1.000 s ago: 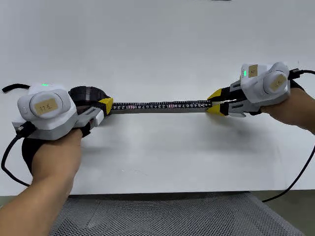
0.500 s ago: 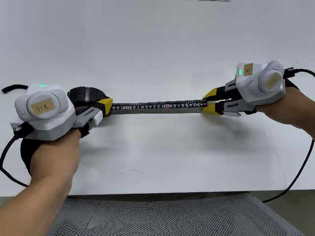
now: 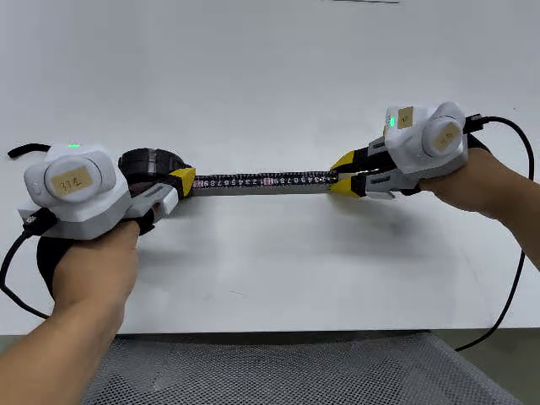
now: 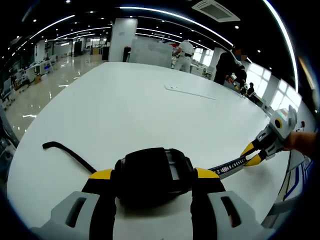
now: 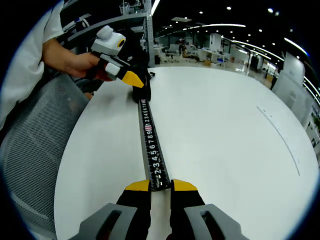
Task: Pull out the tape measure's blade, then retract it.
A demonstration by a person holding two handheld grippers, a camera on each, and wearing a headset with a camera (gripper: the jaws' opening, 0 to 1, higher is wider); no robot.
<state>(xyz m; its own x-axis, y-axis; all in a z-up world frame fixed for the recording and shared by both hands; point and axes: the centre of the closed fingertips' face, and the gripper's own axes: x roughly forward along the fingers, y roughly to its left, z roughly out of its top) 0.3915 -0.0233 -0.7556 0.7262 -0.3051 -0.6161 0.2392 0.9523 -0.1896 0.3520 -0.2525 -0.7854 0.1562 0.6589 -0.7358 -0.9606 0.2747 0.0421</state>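
Your left hand-held gripper (image 3: 169,179) is clenched on the black round tape measure case (image 3: 150,162), which sits on the white table (image 3: 270,76) at about 9 o'clock in the head view. In the left gripper view the yellow-tipped jaws press against the two sides of the case, which rests on the table between them.

The dark numbered steel blade (image 3: 266,180) runs out of the case toward 3 o'clock. It lies straight and low over the table, with nothing across it. Your right hand-held gripper (image 3: 343,175) grasps the blade's far end. In the right gripper view the two yellow tips are closed on the end of the blade, low numbers nearest you, and the blade leads away toward 12 o'clock to the case and the other gripper.

Around the work:
- A thin black strap (image 3: 25,150) lies on the table just past the case at 9 o'clock, apart from the blade.
- A black cable (image 3: 515,278) loops from the right hand-held gripper off the table edge at 4 o'clock.
- A grey mesh chair seat (image 3: 278,371) sits below the near table edge at 6 o'clock.
- A pale flat strip (image 4: 190,92) lies far out on the table, well apart from the blade.
- People (image 4: 185,50) stand beyond the far edge of the table.
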